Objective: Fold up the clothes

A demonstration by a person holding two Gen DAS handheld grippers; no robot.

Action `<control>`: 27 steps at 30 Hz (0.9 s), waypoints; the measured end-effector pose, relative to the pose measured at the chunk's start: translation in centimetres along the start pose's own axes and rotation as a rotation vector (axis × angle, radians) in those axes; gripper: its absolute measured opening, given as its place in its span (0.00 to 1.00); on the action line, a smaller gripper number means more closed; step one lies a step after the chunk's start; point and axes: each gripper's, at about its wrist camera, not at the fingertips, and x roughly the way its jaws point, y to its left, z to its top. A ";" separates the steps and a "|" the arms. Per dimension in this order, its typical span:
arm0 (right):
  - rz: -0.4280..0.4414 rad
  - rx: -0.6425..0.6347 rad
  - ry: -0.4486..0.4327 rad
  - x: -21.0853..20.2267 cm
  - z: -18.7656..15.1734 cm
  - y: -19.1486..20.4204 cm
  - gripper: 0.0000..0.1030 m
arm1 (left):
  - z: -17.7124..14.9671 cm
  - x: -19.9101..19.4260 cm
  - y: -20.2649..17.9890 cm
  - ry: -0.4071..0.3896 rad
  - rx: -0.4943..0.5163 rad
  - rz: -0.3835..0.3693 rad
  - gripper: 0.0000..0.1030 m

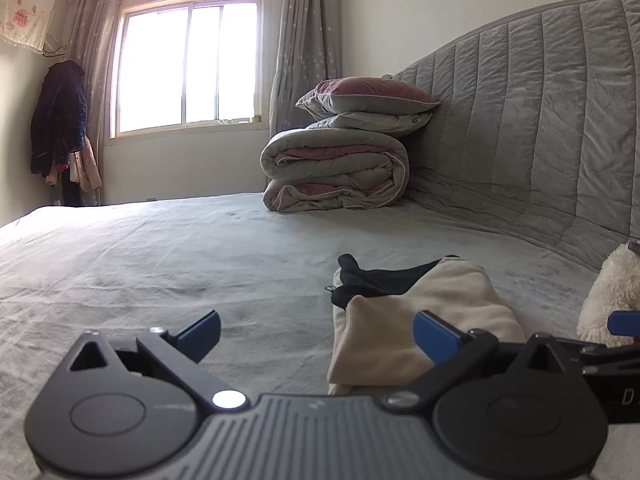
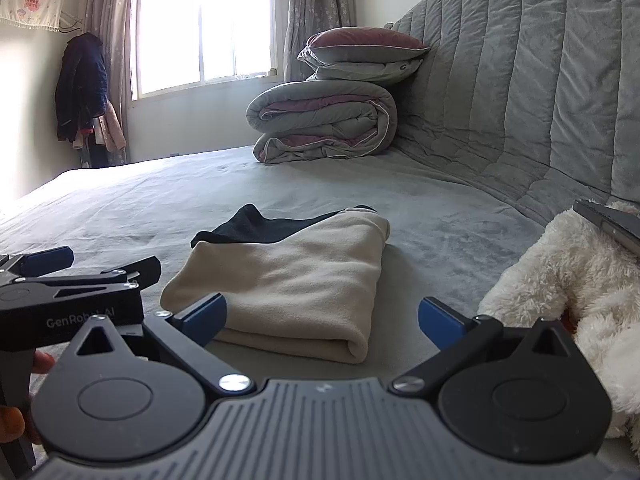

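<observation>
Right gripper [image 2: 322, 318]: jaws spread wide, empty, low over the bed [image 2: 120, 200]. Left gripper [image 1: 316, 334]: likewise released, holding nothing. Folded cream garment [image 2: 288, 280]: neat flat rectangle, rolled fold edge nearest, long axis running away toward the headboard [image 2: 520, 80]. Dark garment [image 2: 256, 222]: tucked beneath its far end. White plush toy [image 2: 568, 280]: just right. Rolled duvet [image 2: 324, 120] with pillows [image 2: 364, 48]: well beyond.
</observation>
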 end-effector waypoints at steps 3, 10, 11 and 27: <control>0.006 0.001 0.003 0.0 0.0 0.0 1.00 | 0.2 -0.3 0.4 -0.034 -0.018 0.004 1.00; 0.015 0.003 0.006 0.0 0.0 0.0 1.00 | 0.4 -2.5 0.8 -0.225 -0.012 0.126 1.00; 0.016 0.003 0.007 0.0 0.0 0.0 1.00 | 0.5 -3.0 0.7 -0.262 -0.009 0.156 1.00; 0.026 -0.031 0.013 0.2 -0.1 0.7 1.00 | 1.4 -3.6 1.4 -0.263 -0.032 0.101 1.00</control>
